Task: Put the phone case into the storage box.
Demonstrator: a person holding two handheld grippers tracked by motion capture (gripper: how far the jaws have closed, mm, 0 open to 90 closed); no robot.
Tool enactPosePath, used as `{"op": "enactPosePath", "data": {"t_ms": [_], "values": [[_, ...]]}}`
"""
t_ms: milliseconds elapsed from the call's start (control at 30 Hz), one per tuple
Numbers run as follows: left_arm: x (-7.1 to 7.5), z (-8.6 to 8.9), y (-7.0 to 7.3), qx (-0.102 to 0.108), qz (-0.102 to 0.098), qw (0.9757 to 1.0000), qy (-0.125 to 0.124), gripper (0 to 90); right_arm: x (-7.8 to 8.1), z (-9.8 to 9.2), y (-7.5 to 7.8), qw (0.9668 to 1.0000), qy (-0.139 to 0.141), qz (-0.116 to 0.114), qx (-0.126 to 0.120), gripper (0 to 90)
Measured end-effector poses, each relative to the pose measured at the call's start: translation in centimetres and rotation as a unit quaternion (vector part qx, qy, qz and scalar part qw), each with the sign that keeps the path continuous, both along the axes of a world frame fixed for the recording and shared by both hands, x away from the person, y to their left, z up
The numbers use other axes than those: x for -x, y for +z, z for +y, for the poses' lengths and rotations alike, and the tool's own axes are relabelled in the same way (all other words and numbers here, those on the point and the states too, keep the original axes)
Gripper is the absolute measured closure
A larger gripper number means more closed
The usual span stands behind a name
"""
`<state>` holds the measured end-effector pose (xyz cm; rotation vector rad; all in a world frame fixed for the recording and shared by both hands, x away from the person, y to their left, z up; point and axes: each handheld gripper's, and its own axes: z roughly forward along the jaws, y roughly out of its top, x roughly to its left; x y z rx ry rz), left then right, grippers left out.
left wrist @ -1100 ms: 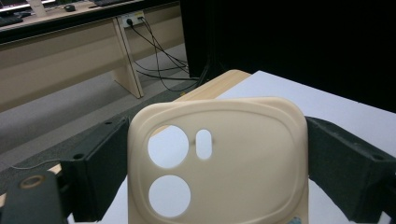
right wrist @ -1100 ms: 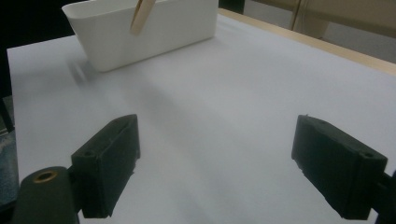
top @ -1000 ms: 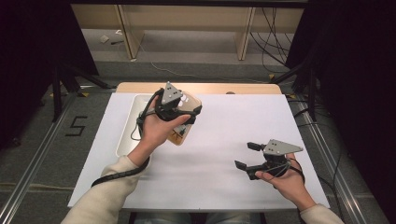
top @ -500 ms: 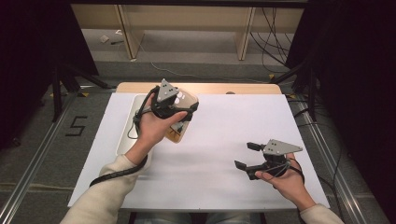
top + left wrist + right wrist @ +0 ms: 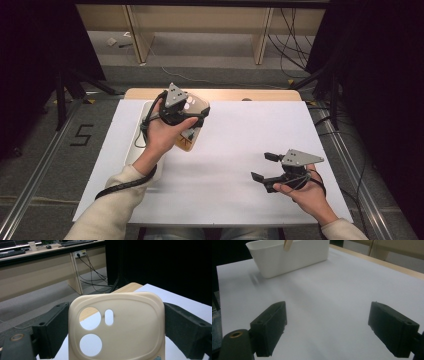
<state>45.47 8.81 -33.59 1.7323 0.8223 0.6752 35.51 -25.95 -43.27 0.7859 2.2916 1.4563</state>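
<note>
A white tub (image 5: 287,257) at the far left holds a wooden stick (image 5: 287,244). The left gripper (image 5: 116,325), clamped on a cream phone case (image 5: 130,327), has lifted it farther; the right gripper (image 5: 334,332) gapes, unmoved.

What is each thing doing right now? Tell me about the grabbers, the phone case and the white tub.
Left gripper: shut on the phone case.
Phone case: held upright between the jaws, above the table.
Right gripper: open, holding nothing.
Tub: upright on the table, something wooden sticking out.
</note>
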Motion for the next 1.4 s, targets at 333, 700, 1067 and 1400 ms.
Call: {"op": "enactPosePath", "data": {"t_ms": [333,700,1067,1400], "values": [[-0.2,0.5,0.2,0.005,-0.002,0.9999,0.011,11.0,0.0,0.0,0.0,1.0,0.0,0.0,0.001,16.3],[-0.4,1.0,0.3,0.008,-0.001,0.9997,0.023,11.0,0.0,0.0,0.0,1.0,0.0,-0.001,0.001,16.3],[-0.5,1.6,0.6,0.01,-0.005,0.9993,0.036,11.0,0.0,0.0,0.0,1.0,-0.001,-0.001,0.001,16.3],[-0.7,2.3,0.9,0.014,-0.007,0.9988,0.046,11.0,0.0,0.0,0.0,1.0,0.0,-0.001,0.002,16.3]]}}
